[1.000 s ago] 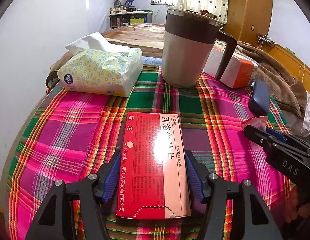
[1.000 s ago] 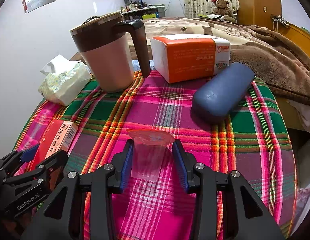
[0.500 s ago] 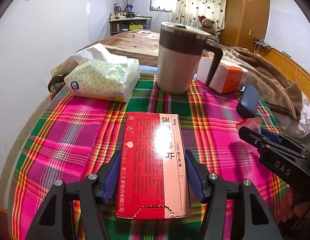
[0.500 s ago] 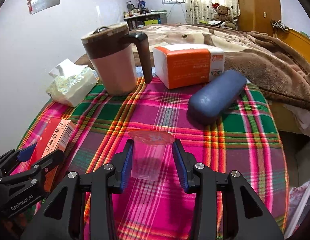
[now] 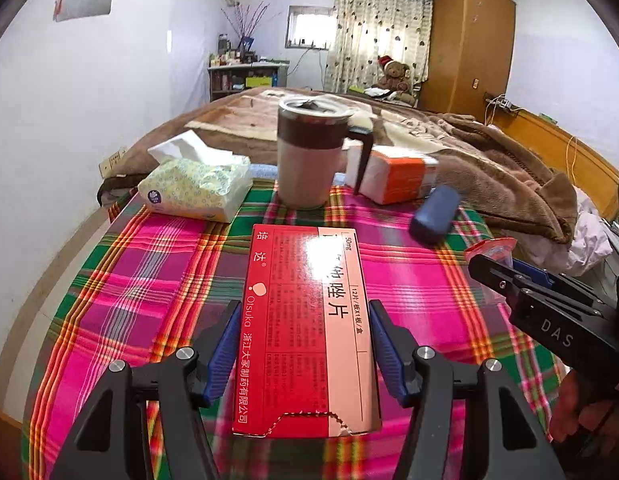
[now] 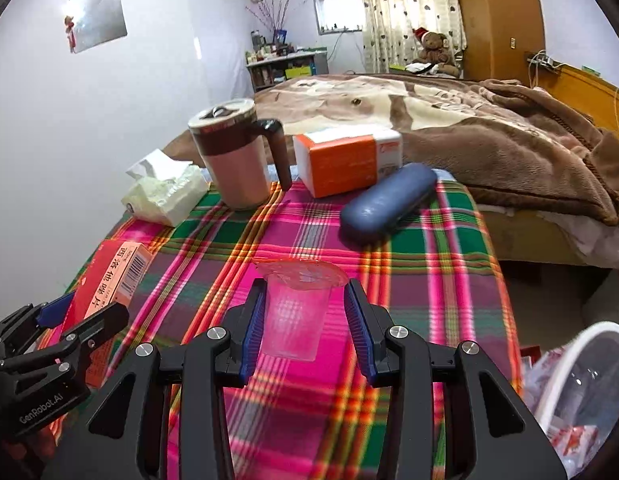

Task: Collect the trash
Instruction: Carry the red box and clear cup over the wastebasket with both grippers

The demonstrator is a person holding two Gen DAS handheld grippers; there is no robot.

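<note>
2 grippers are each gripping 1 piece of trash above the plaid tablecloth.

The left gripper is clamping its blue pads partway closed against the long sides of a red medicine box, which is sticking out forward between them with its torn flap nearest the camera. Behind it, a tissue pack, a brown mug, an orange carton and a blue case are sitting at the far side of the cloth. The right gripper is squeezing a clear plastic cup with a peeled red foil lid, its jaws set narrower and pressing on both cup walls. At the far right, a white bin with wrappers inside is showing below the table edge.
</note>
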